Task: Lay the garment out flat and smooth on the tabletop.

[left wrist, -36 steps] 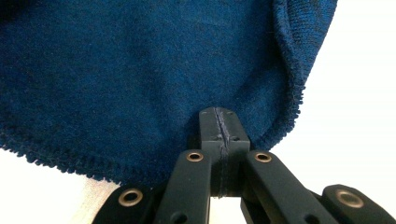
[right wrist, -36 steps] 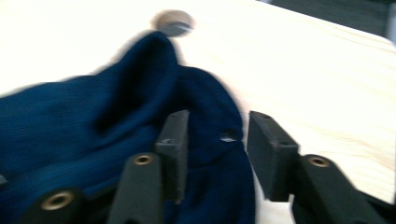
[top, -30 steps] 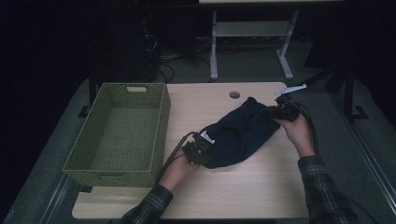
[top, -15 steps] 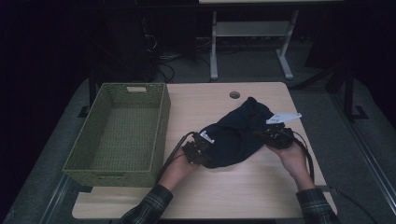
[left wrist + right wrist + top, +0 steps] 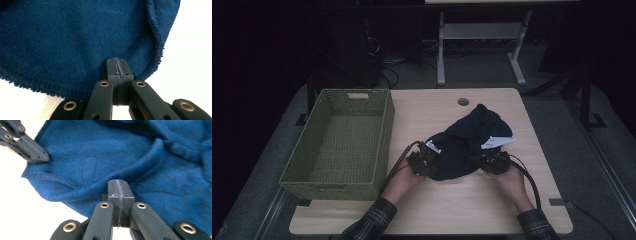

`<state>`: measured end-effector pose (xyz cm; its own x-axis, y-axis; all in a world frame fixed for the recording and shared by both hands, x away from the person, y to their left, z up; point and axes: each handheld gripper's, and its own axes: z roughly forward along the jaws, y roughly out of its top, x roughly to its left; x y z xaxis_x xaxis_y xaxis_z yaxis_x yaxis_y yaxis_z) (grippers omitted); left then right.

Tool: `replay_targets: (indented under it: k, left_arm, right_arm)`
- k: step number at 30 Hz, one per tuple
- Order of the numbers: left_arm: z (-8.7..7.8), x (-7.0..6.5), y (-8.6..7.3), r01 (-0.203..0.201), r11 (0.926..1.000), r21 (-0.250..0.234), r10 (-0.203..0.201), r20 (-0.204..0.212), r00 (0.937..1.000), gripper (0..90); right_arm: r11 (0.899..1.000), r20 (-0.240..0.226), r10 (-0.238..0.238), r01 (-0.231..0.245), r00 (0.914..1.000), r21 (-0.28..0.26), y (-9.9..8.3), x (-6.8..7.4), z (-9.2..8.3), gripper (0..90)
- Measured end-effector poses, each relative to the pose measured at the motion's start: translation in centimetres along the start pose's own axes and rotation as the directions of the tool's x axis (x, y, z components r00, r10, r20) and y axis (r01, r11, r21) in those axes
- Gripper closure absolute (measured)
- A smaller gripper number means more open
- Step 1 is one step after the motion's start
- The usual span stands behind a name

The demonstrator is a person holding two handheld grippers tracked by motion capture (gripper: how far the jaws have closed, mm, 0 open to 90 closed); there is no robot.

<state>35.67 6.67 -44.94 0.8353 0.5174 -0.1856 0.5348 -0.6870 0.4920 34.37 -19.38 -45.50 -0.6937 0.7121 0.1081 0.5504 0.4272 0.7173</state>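
High view shows your left gripper [image 5: 428,159] and right gripper [image 5: 488,159] clamped on the dark blue garment's [image 5: 472,140] near edge, its bulk lying beyond both, basket [image 5: 382,145] nearest your left.

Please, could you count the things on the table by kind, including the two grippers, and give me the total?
Dark blue knitted garment: 1
Green woven basket: 1
Grippers: 2, the left gripper and the right gripper, each with jaws shut on the garment's edge
Total: 4
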Motion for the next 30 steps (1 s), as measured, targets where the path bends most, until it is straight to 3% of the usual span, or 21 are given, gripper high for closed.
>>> replay_targets:
  k: [6,10,18,23,24,25,27,28,30]
  left_arm:
    - [0.0,0.0,0.0,-0.014,0.9999,0.004,0.014,-0.001,0.9999,90.0]
    - [-0.1,-0.3,0.7,-0.043,0.9983,0.04,0.044,-0.021,0.9988,88.9]
    - [-1.2,0.3,2.9,-0.044,0.999,0.004,0.044,-0.021,0.9988,88.8]
    - [-2.4,1.6,6.8,-0.056,0.9967,-0.058,0.053,-0.05,0.9973,89.7]
    - [-2.4,1.6,6.8,-0.056,0.9967,-0.058,0.053,-0.05,0.9973,89.8]
    - [-2.3,2.2,8.4,-0.052,0.9958,-0.075,0.047,-0.064,0.9969,89.8]
    - [-1.9,2.9,9.9,-0.047,0.9959,-0.077,0.041,-0.073,0.9965,89.8]
    - [-1.9,2.9,9.9,-0.047,0.9959,-0.077,0.041,-0.073,0.9965,89.9]
    - [-1.1,4.1,12.0,-0.047,0.9963,-0.073,0.04,-0.091,0.9951,89.9]
  right_arm:
    - [0.999,-0.018,-0.009,0.01,0.9998,0.043,-0.4,0.7,1.4,90.0]
    - [0.999,-0.016,-0.018,0.019,0.9997,0.044,-0.6,0.6,1.5,90.0]
    - [0.998,-0.041,0.012,-0.009,0.9991,0.059,-0.9,0.2,1.1,90.0]
    - [0.999,-0.047,0.012,-0.01,0.9988,0.052,-1.3,0.2,0.8,90.0]
    - [0.999,-0.047,0.012,-0.01,0.9988,0.052,-1.3,0.2,0.8,90.0]
    - [0.998,-0.033,-0.007,0.009,0.9994,0.06,-1.2,0.4,0.7,90.0]
    - [0.998,-0.029,-0.011,0.013,0.9995,0.062,-1.2,0.5,0.7,90.0]
    - [0.998,-0.026,-0.01,0.012,0.9996,0.062,-1.3,0.6,0.7,90.0]
    - [0.998,-0.026,-0.012,0.014,0.9996,0.058,-1.3,0.6,0.6,90.0]
